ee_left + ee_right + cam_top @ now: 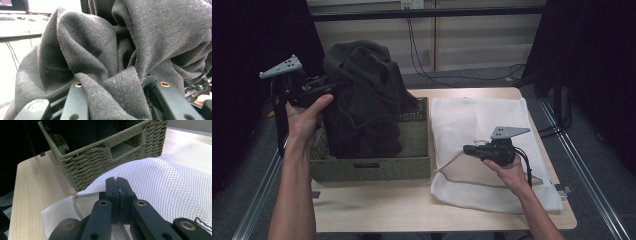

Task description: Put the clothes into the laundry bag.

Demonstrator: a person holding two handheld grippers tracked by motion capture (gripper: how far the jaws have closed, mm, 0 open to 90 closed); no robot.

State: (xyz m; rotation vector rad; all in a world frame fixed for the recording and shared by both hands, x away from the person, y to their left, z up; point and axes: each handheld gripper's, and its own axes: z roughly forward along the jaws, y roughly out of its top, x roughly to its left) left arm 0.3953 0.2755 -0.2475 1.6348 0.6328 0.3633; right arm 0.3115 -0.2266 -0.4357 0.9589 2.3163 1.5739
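The dark garment (362,100) hangs bunched above the woven basket (372,167), upper left — my left gripper (314,90) clamps a fold, pads buried in cloth. My right gripper (469,149) pinches the white mesh bag (477,120) — contact point hidden.

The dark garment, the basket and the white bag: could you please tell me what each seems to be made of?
Dark garment: soft knit, likely fleece or jersey, matte, with visible fine ribbing. Basket: woven olive cord or paper rope, in twisted strands. White bag: synthetic-looking mesh with open holes.
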